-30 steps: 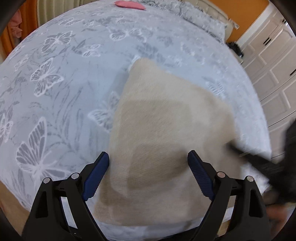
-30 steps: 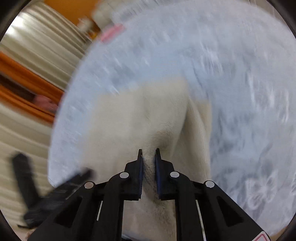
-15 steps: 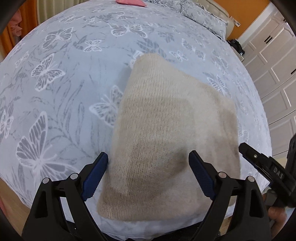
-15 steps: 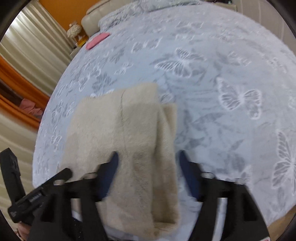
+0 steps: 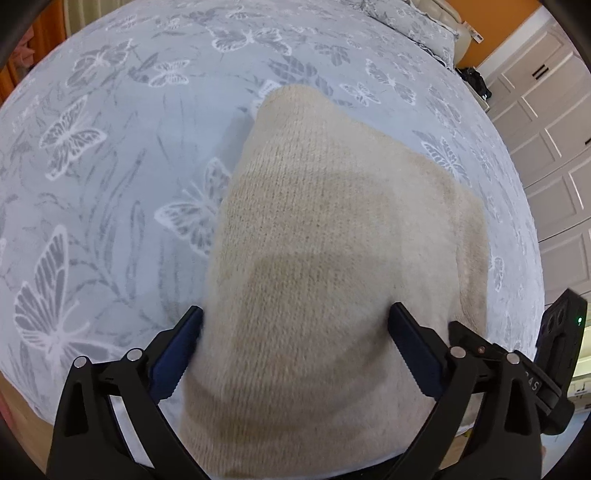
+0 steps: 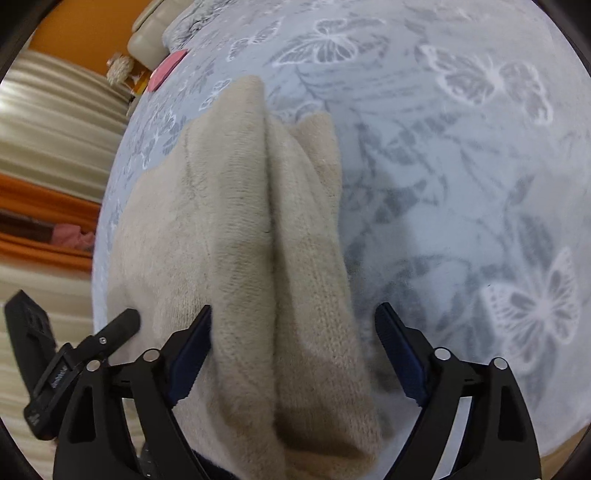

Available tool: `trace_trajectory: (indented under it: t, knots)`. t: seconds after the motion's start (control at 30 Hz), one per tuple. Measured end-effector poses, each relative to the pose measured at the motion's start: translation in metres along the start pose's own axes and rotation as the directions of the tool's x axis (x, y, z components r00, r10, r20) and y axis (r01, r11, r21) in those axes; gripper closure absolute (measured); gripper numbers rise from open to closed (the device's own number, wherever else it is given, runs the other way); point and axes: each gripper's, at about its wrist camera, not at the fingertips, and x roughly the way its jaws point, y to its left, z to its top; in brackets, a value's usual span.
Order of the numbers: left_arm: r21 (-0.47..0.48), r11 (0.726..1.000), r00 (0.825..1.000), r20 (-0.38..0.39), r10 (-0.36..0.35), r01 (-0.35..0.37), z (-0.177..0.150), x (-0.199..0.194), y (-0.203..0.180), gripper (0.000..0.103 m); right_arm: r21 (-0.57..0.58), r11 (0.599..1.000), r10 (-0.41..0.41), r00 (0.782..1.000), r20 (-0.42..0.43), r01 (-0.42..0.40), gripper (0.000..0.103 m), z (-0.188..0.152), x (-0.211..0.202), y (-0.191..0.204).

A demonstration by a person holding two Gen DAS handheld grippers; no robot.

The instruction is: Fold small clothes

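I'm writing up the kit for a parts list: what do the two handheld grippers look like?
Both match. The left gripper and right gripper have matte black angular plastic frames with triangular cut-outs, round silver pivot pins, and two fingers faced with dark blue ribbed pads. The right gripper's body, seen from the left camera, carries white lettering and a small green light. No cables or sleeves show.

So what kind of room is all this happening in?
Most likely a bedroom. The beige knit garment lies on a bed with a butterfly-print bedspread, a pillow sits at its far end, and panelled white wardrobe doors line the wall.
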Motion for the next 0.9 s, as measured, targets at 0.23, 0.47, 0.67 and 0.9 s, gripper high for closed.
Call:
trace_trajectory:
  t: [0.23, 0.47, 0.67, 0.9]
  knots:
    - [-0.095, 0.99, 0.993, -0.051, -0.107, 0.101, 0.005, 0.026, 0.018, 0.005, -0.011, 1.0, 0.024, 1.0, 0.012, -0.024, 0.005, 0.0, 0.008, 0.0]
    - [-0.104, 0.983, 0.987, -0.032, -0.157, 0.153, 0.003, 0.032, 0.023, 0.005, 0.004, 0.999, 0.031, 0.999, 0.037, -0.032, 0.012, 0.0, 0.014, 0.005]
    - [-0.055, 0.987, 0.988, -0.037, -0.151, 0.149, 0.001, 0.001, 0.011, 0.042, 0.045, 0.987, 0.153, 0.987, 0.038, -0.155, 0.07, 0.003, -0.009, 0.009]
    - [0.068, 0.99, 0.993, -0.013, -0.119, 0.12, -0.018, -0.084, -0.035, 0.048, -0.06, 0.984, 0.172, 0.978, 0.12, -0.166, 0.07, -0.021, -0.094, 0.043]
